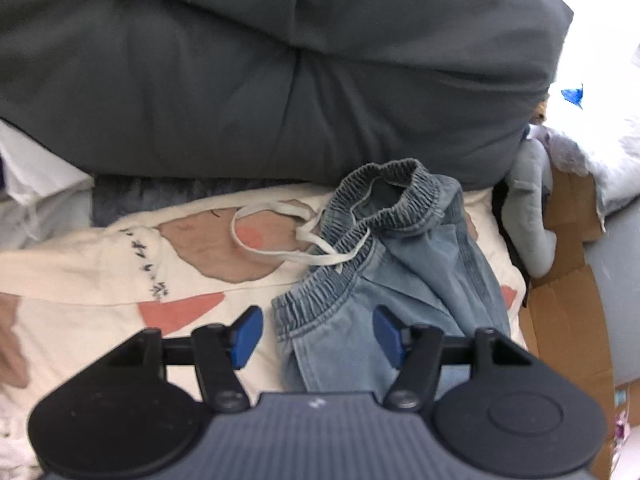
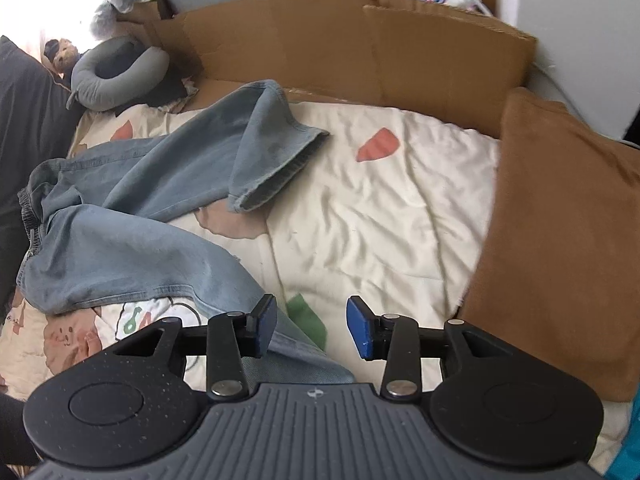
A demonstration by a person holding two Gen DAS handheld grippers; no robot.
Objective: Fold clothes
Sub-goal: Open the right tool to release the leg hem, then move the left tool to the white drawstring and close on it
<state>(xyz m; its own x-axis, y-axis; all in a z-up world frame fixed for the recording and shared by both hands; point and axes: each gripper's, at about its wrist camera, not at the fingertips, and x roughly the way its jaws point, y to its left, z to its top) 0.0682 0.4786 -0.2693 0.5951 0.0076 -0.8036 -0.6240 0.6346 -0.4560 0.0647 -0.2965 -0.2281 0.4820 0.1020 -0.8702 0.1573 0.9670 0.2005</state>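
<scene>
The left hand-held gripper (image 1: 318,334) is hovering with its blue pads spread wide, gripping nothing; the elastic waistband edge of the jeans (image 1: 404,264) is lying in the gap between them. The right hand-held gripper (image 2: 311,327) is likewise standing wide open and empty, its left pad (image 2: 265,325) poised over the hem end of the nearer trouser leg.

The jeans (image 2: 132,248), pale blue denim, are lying crumpled on the bed's cream printed quilt (image 2: 380,208). In the left wrist view their gathered waistband is pointing away from the camera toward a big dark grey pillow (image 1: 280,68), with a white drawstring (image 1: 280,240) trailing off to the left over the quilt. In the right wrist view the waist is sitting at the far left and the long axis is running left to right: one leg is stretching toward the lower middle, the other angling up and right, then bending back down so its cuff is opening toward the right.

A brown cushion (image 2: 560,240) is resting at the quilt's right edge, cardboard (image 2: 340,44) is standing behind, and a grey neck pillow (image 2: 116,76) is lying at the far left corner.
</scene>
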